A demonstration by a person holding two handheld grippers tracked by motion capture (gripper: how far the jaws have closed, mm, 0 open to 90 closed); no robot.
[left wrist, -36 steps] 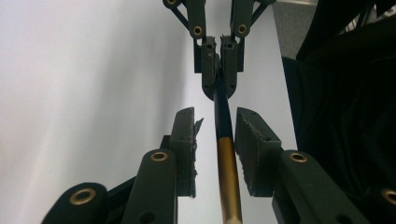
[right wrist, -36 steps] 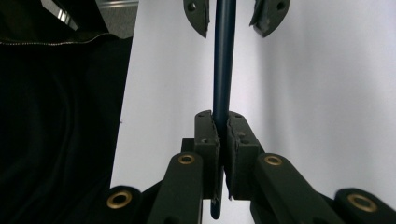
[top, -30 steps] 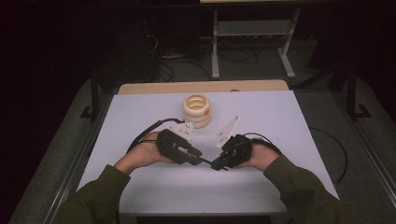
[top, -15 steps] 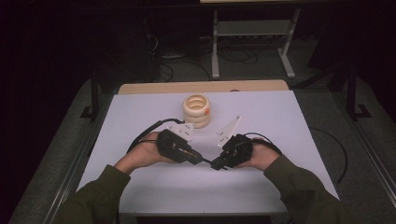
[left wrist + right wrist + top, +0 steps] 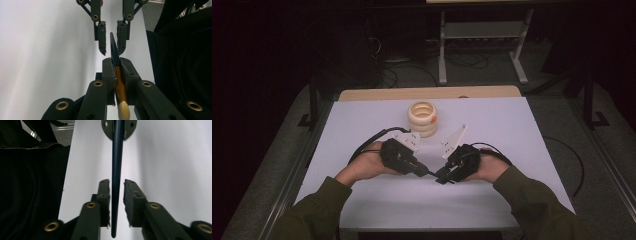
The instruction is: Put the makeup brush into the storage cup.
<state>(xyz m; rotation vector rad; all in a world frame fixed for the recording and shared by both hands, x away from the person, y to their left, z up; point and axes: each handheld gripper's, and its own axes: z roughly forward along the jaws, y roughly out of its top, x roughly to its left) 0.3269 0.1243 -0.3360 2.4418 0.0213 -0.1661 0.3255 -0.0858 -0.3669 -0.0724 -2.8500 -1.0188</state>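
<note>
Your left fingers (image 5: 109, 68) are clamping the gold metal collar of a small paintbrush (image 5: 119, 85), and they have just been closing down onto it; your right fingers (image 5: 129, 192) have just been easing apart, and in the right gripper view they are standing clear on both sides of the brush's dark blue handle, with daylight showing between pad and shaft. That reads as a hand-over: the brush is passing from your right gripper (image 5: 446, 176) to your left gripper (image 5: 424, 170), and the left is now carrying it alone, so the right looks free to draw back along the handle. Against the earlier high views both hands are sitting where they were, low over the near middle of the worktop (image 5: 512, 130), tips facing each other with the brush bridging them just above the surface. The brush is slim and round, tapering to a fine point at the handle's end, glossy on the dark part, brighter on the collar, with a soft pale tuft of bristles pointing back toward your left hand. The pads are black, rough and slightly chewed at the edges. The worktop is a smooth, matte, pale sheet. Farther off stands a stack of cream rings (image 5: 422, 118), round and smooth, well apart from both grippers.
</note>
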